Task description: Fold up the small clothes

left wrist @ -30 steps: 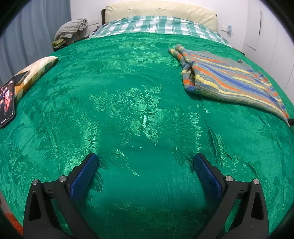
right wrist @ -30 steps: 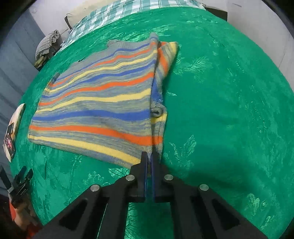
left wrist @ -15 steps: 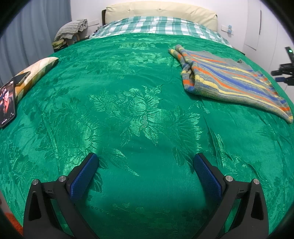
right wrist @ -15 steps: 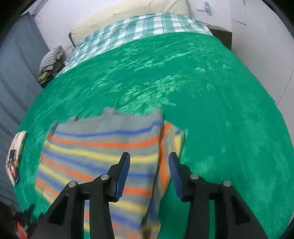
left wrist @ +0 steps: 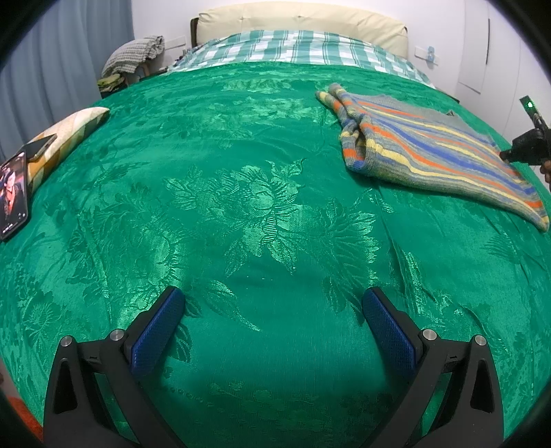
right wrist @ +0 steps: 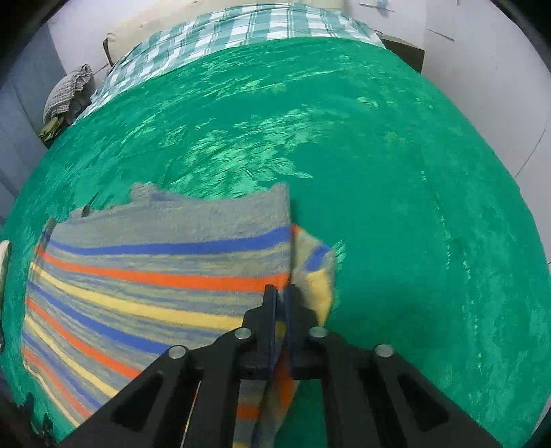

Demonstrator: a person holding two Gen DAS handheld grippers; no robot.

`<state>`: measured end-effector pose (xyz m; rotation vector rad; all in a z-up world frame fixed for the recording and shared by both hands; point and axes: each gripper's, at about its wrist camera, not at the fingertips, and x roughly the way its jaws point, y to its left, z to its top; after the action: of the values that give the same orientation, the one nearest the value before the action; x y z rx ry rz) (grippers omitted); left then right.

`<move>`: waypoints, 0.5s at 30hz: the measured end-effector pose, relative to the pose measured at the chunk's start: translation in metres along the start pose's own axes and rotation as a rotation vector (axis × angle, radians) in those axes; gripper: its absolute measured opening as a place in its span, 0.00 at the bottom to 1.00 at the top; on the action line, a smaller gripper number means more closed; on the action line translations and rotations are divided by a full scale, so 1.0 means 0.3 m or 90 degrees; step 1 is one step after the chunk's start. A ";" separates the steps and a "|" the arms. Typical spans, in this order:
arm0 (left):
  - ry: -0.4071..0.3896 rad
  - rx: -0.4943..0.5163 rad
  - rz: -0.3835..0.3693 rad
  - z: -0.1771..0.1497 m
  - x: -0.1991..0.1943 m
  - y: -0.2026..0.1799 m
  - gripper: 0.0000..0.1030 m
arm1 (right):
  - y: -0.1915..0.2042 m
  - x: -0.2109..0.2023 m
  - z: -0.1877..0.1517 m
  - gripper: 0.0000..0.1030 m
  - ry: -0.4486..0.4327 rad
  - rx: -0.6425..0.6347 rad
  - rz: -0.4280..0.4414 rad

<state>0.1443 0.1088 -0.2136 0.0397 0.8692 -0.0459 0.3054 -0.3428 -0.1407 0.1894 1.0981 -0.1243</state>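
A small striped knit sweater (left wrist: 423,148), grey with orange, blue and yellow bands, lies on the green bedspread (left wrist: 261,213) at the right. In the right wrist view the sweater (right wrist: 155,275) fills the lower left. My right gripper (right wrist: 281,293) is shut on the sweater's right edge, where the folded sleeve lies, with cloth between the pads. The right gripper also shows at the far right edge of the left wrist view (left wrist: 528,148). My left gripper (left wrist: 272,306) is open and empty, low over bare bedspread, well to the left of the sweater.
A phone (left wrist: 12,196) and a patterned cushion (left wrist: 65,134) lie at the left edge of the bed. A checked sheet (left wrist: 296,46) and a cream headboard (left wrist: 299,19) are at the far end. A pile of clothes (left wrist: 132,57) sits beside the bed.
My right gripper let go of the sweater's near hem, opened, moved along the right edge and has shut on the cloth there. The left gripper has not moved.
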 end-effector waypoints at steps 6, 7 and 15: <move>-0.001 -0.001 0.001 -0.003 -0.001 -0.001 0.99 | 0.024 -0.212 -0.154 0.70 -0.081 -0.024 0.041; -0.001 0.000 0.001 -0.002 0.000 -0.002 0.99 | 0.022 -0.251 -0.209 0.73 -0.088 -0.027 0.043; -0.005 0.001 0.006 -0.007 -0.007 -0.006 1.00 | -0.034 -0.367 -0.631 0.85 -0.059 -0.007 0.028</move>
<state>0.1411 0.1070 -0.2134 0.0446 0.8612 -0.0379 0.0890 -0.3116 -0.1270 0.1962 1.0023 -0.0867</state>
